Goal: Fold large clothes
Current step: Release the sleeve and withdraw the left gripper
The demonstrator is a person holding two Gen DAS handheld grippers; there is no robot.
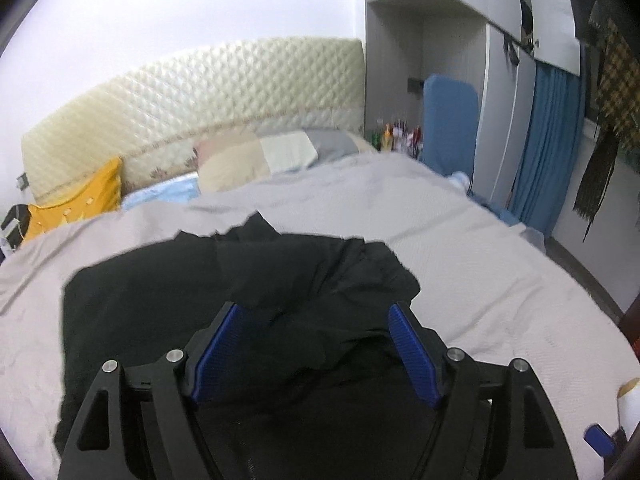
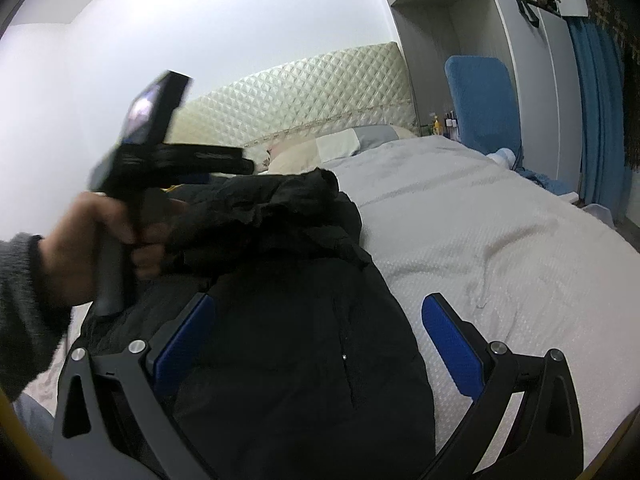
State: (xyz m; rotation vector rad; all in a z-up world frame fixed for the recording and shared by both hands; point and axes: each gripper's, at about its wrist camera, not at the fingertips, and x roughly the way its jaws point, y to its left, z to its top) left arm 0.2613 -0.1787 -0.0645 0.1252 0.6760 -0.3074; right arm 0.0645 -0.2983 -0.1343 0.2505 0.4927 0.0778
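R view only: L hand over black jacket; both tongs open.

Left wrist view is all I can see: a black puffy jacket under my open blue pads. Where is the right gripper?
Observer: The right gripper hangs open at the right edge of the black puffy jacket. One blue pad is over the jacket, the other over the pale grey textured bedspread.
Operator: Is it gripping any cloth?
Observer: No, its jaws stand wide apart, closed on nothing.
Operator: How does my left gripper look from there?
Observer: The left gripper, held by a hand in a grey sleeve, sits just above the jacket's bunched-up far end.
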